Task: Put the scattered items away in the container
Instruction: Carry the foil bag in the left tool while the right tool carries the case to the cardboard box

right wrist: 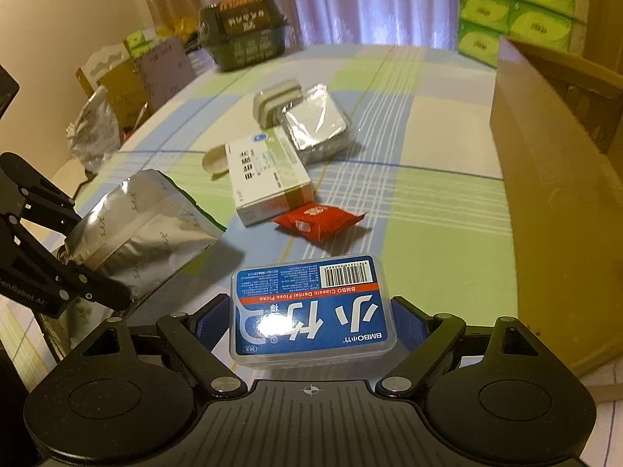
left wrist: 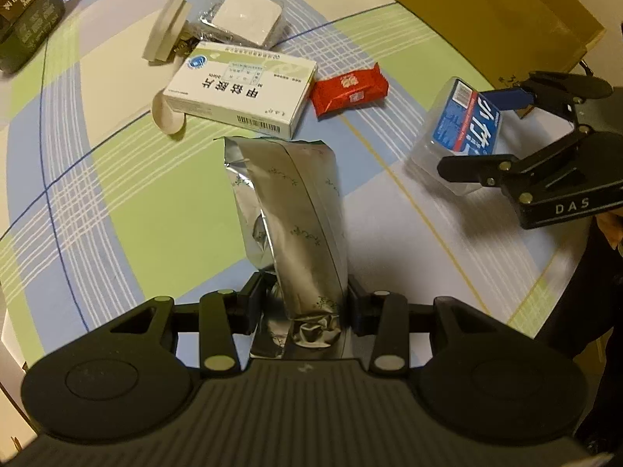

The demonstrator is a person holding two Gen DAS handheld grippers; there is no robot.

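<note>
Holding one item apiece, both grippers sit low in their own frames over the plaid tablecloth [left wrist: 117, 179]. The left gripper [left wrist: 303, 303] pinches the crumpled lower end of a silver foil pouch [left wrist: 288, 202], so the pouch juts forward toward the frame's centre; gripping near one end likely lets the long body hang free for a drop into the container. The right gripper [right wrist: 311, 323] clamps a clear box of dental floss picks [right wrist: 311, 307] across its short sides, blue label up, a flat and probably stable hold. The cardboard box [right wrist: 553, 179] along the right edge of the right wrist view looks like the container; it also fills the upper right of the left wrist view, and its inside is hidden. Still loose on the cloth, in the middle of both frames, lie a white medicine carton [left wrist: 241, 97], a red snack packet [left wrist: 350, 91] just beside it, a small white round piece [left wrist: 167, 114] touching the carton's far-left corner, and behind them a foil-wrapped square pack [left wrist: 249, 15] with a grey-white block [left wrist: 167, 27] leaning on it. A dark printed box [right wrist: 245, 35] stands at the upper left, and green tissue packs [right wrist: 514, 4] are stacked at the upper right. Nothing lies between the held items and the box, though its tall near wall must be cleared from above.
</note>
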